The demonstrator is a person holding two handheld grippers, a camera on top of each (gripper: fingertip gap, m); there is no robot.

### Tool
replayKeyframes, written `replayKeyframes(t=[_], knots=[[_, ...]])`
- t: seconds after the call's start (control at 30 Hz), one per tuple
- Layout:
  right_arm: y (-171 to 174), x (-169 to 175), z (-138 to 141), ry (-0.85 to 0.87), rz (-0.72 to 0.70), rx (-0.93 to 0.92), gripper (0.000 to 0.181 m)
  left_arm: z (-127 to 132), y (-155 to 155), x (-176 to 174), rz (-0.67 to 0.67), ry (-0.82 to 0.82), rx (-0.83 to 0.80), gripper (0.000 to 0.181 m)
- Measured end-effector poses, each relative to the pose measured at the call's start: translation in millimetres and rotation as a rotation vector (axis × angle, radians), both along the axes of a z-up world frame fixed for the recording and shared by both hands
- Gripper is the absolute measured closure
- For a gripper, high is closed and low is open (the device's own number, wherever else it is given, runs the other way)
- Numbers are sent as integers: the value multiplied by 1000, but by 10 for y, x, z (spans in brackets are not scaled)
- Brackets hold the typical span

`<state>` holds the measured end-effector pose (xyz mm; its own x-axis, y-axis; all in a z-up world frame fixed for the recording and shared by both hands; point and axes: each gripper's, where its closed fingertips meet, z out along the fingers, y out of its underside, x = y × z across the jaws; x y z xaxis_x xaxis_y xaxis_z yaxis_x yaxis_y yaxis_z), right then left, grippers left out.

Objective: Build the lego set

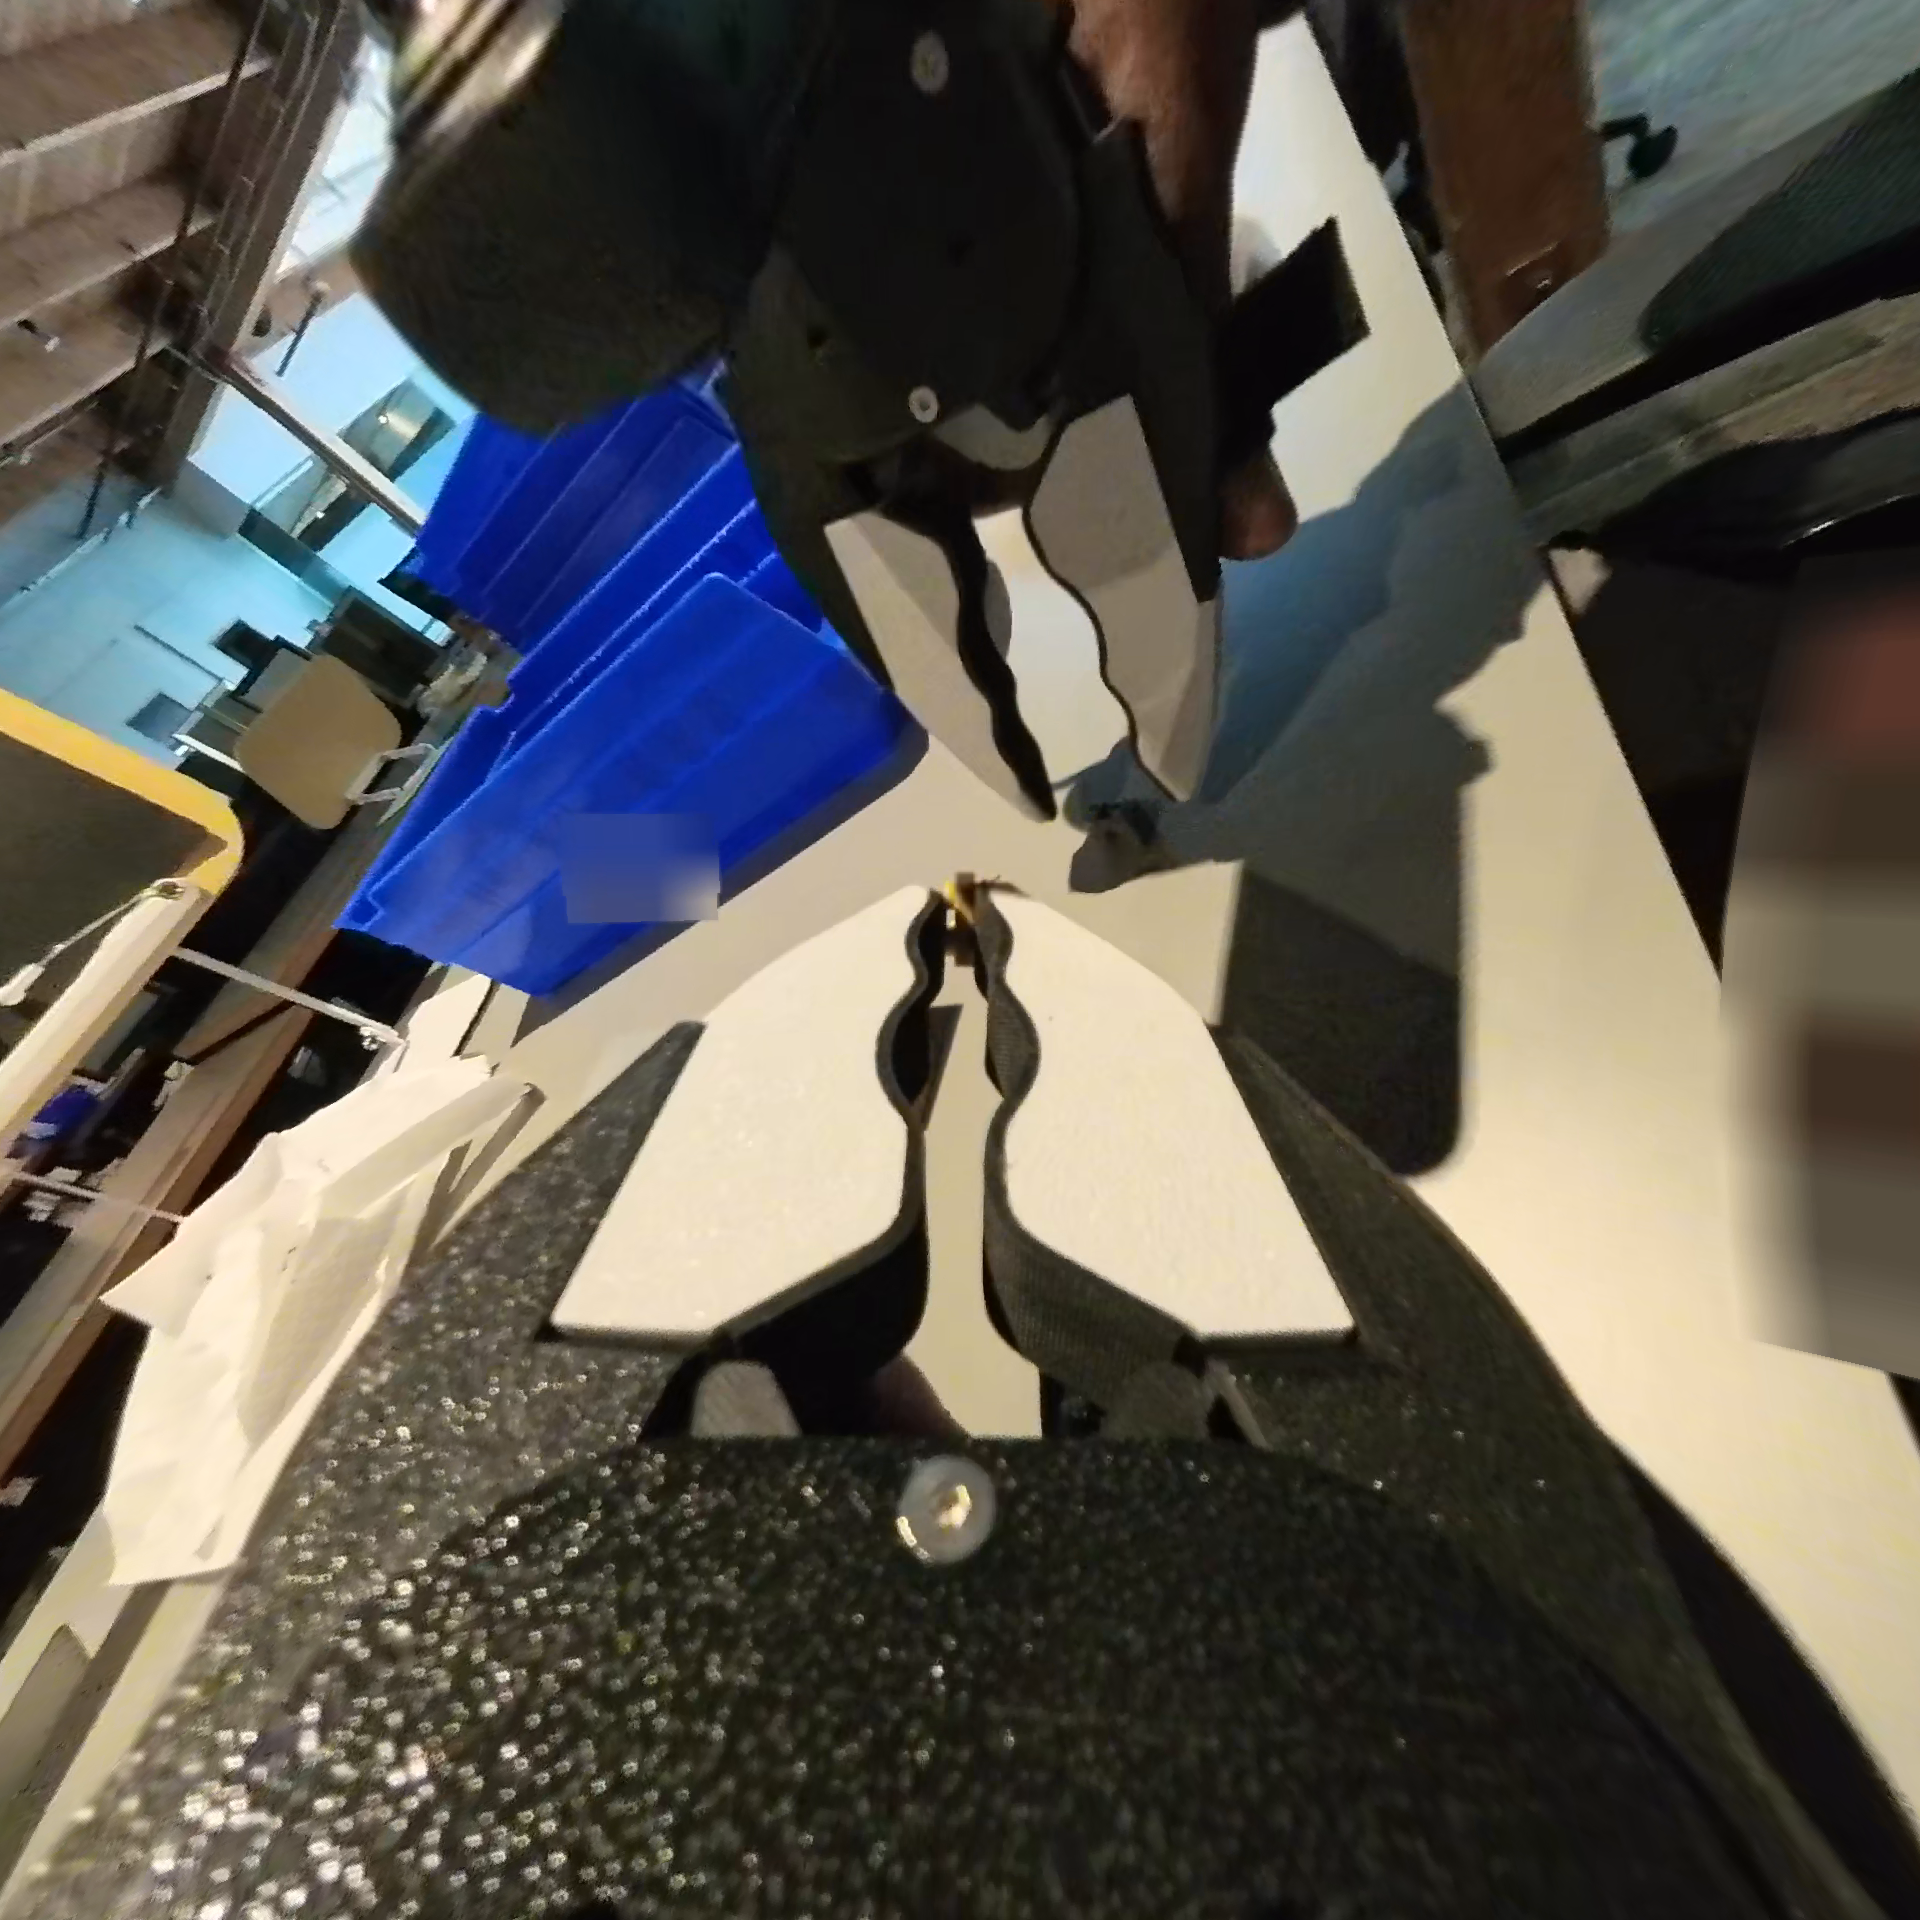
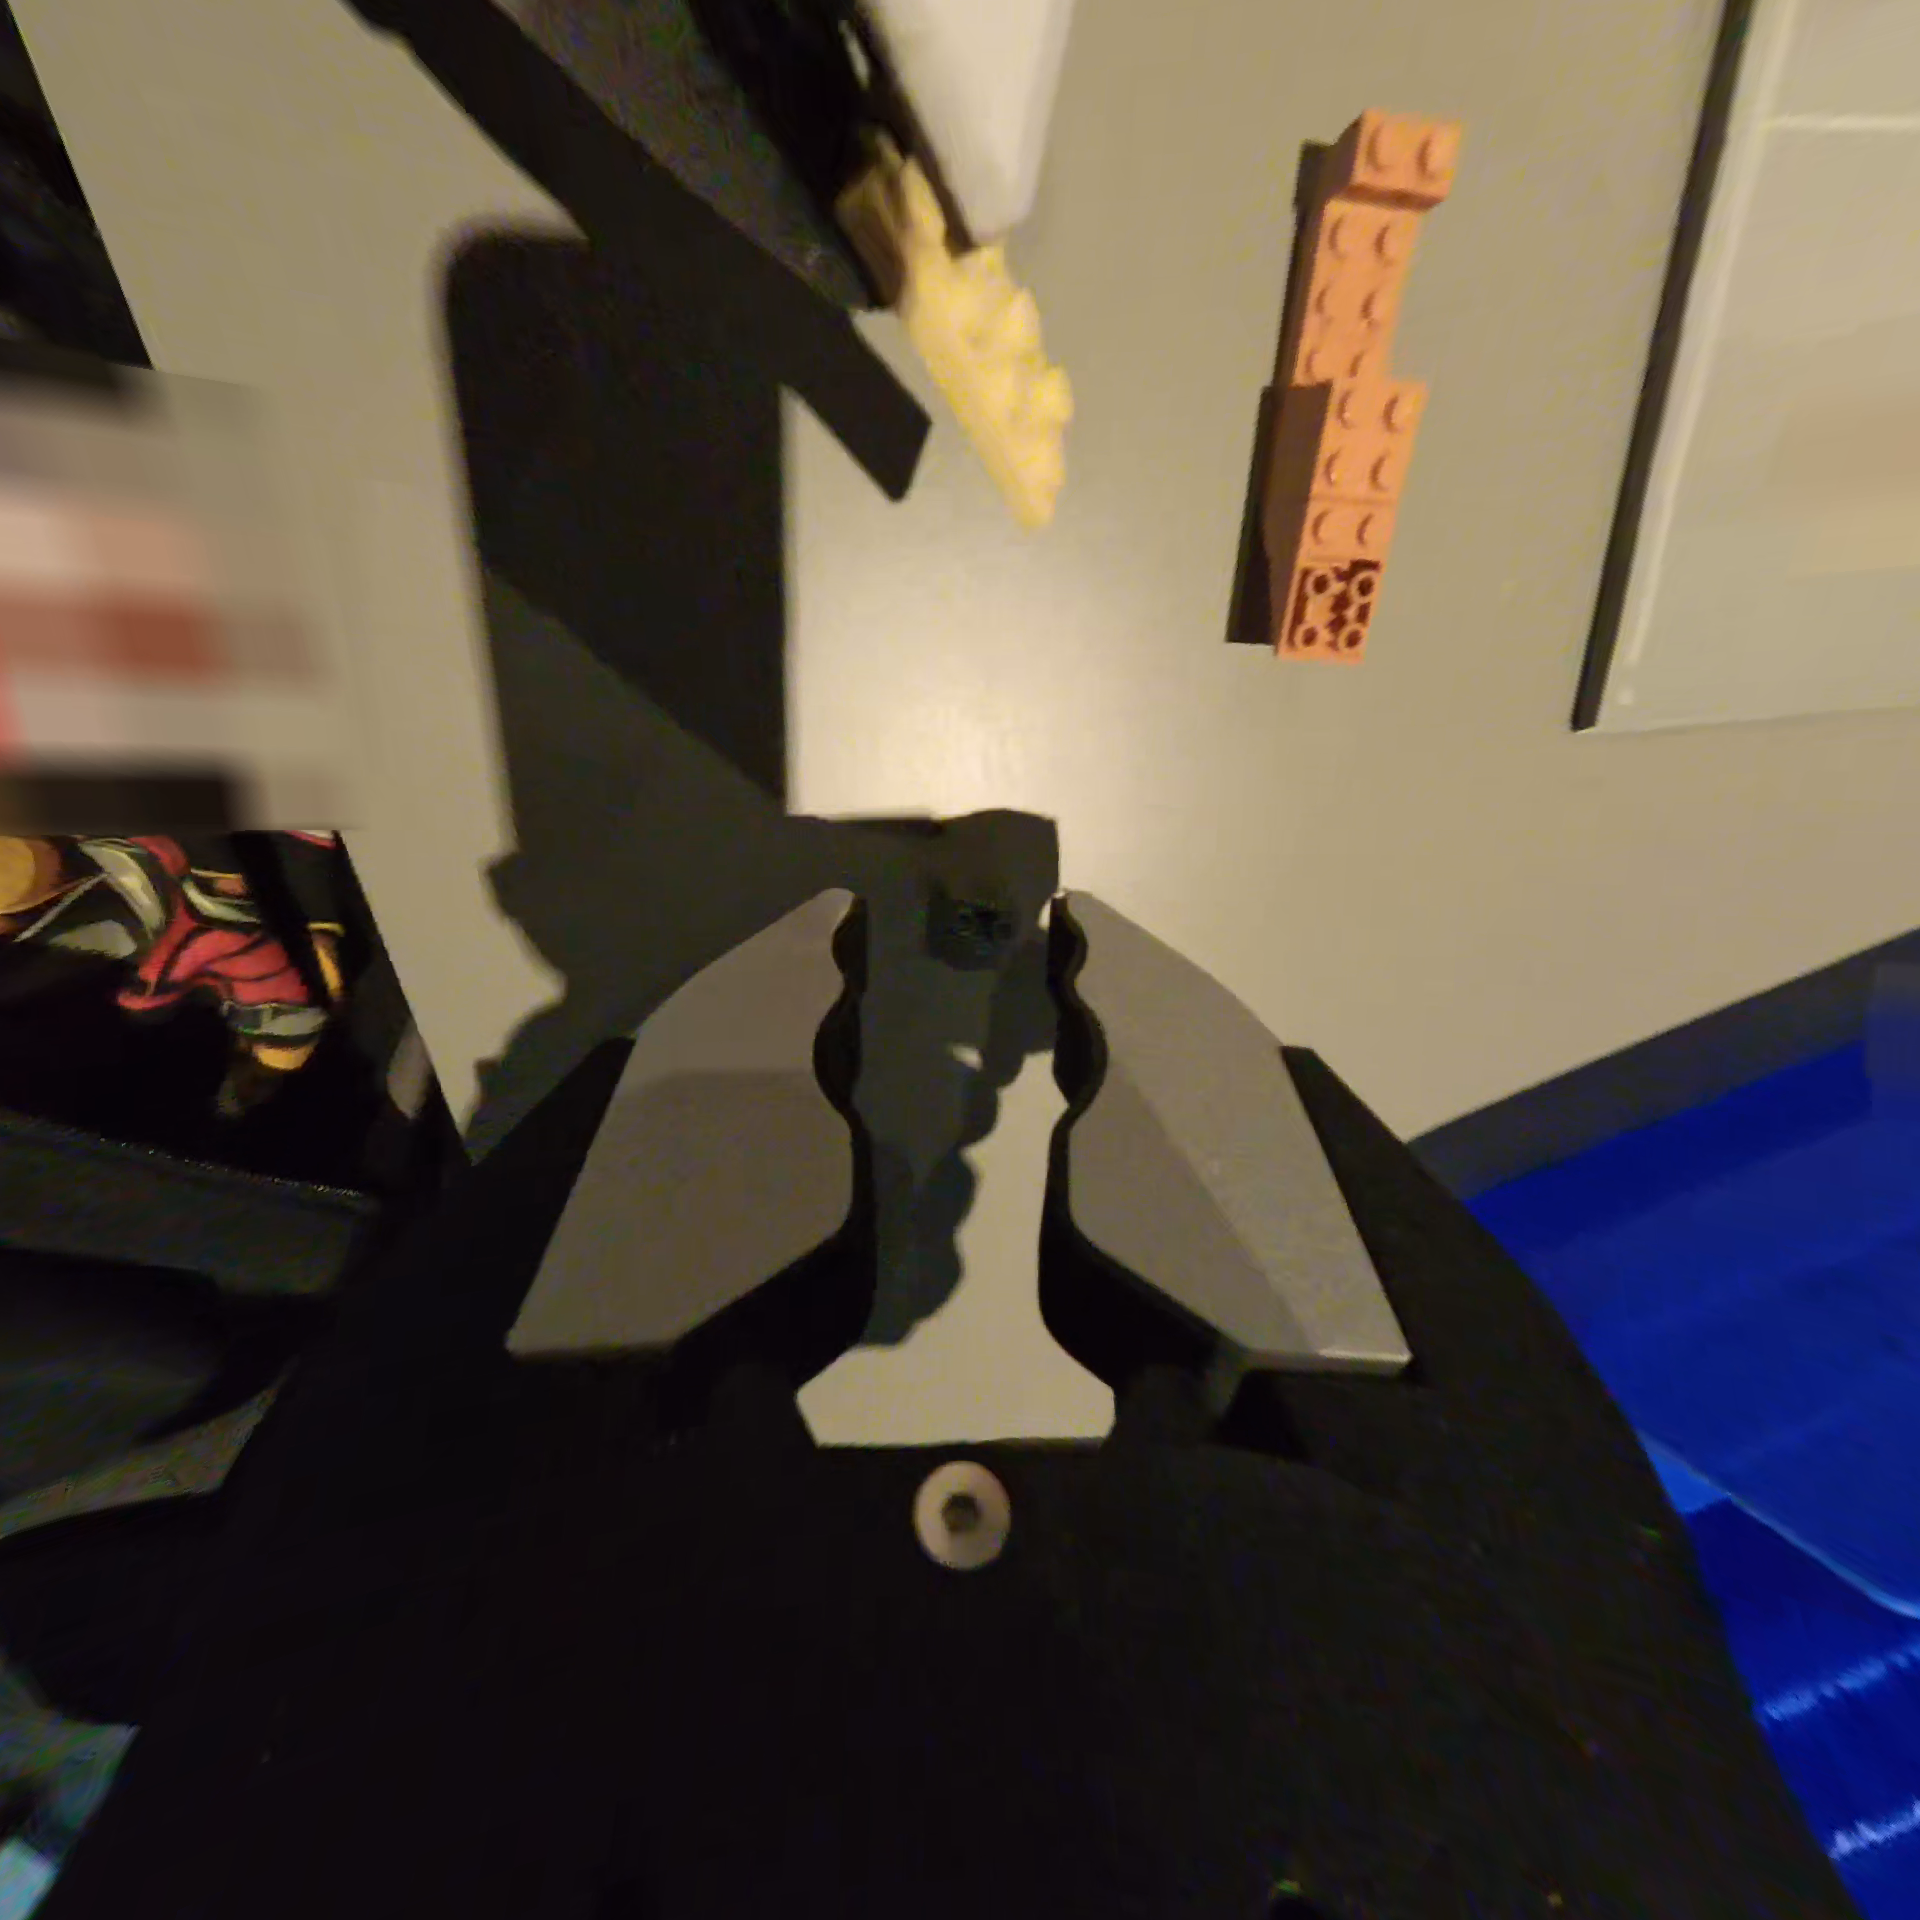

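Observation:
My left gripper (image 1: 961,914) is shut on a pale yellow lego piece (image 1: 954,902), seen edge-on at its tips. In the right wrist view the left gripper (image 2: 909,213) enters from the top and the yellow piece (image 2: 997,384) sticks out of it above the table. My right gripper (image 2: 954,904) is open, its jaws on either side of a small black piece (image 2: 975,925) on the white table. It also shows in the left wrist view (image 1: 1112,802), over the black piece (image 1: 1120,823). An orange brick assembly (image 2: 1351,395) lies on the table beyond.
Blue bins (image 1: 623,727) stand on the table's far side and show beside my right gripper (image 2: 1714,1351). A printed lego box (image 2: 177,987) is on the left. White crumpled paper (image 1: 291,1299) hangs at the table edge. A dark-edged white sheet (image 2: 1766,364) lies past the orange assembly. Across from one pair of fingers to the other is roughly 9 cm.

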<state>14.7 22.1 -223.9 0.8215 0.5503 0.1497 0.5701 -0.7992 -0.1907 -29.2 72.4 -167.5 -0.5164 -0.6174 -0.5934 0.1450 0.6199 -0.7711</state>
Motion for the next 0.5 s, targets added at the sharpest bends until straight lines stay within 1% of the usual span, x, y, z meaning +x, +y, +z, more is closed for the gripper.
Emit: replayKeyframes(t=[0.1, 0.2, 0.23, 0.3, 0.4, 0.43, 0.5], knots=[[-24, 13, -54, -53, -18, -75, 150, -21, 35, -18, 14, -1, 15, 177], [-8, 105, -89, -122, -56, -81, 153, -47, 82, -27, 32, 0, 44, 177], [-18, 115, -106, -128, -59, -88, 156, -43, 94, -29, 36, -1, 48, 177], [-33, 97, -140, -104, -62, -93, 163, -29, 102, -31, 35, -6, 43, 177], [5, 74, -133, -68, -45, -53, 164, -36, 108, -25, 38, -4, 52, 177], [41, 46, -122, -39, -31, -19, 164, -42, 110, -22, 40, -3, 56, 177], [162, -90, -55, 85, 17, 96, 164, -50, 113, -22, 43, 2, 59, 177]])
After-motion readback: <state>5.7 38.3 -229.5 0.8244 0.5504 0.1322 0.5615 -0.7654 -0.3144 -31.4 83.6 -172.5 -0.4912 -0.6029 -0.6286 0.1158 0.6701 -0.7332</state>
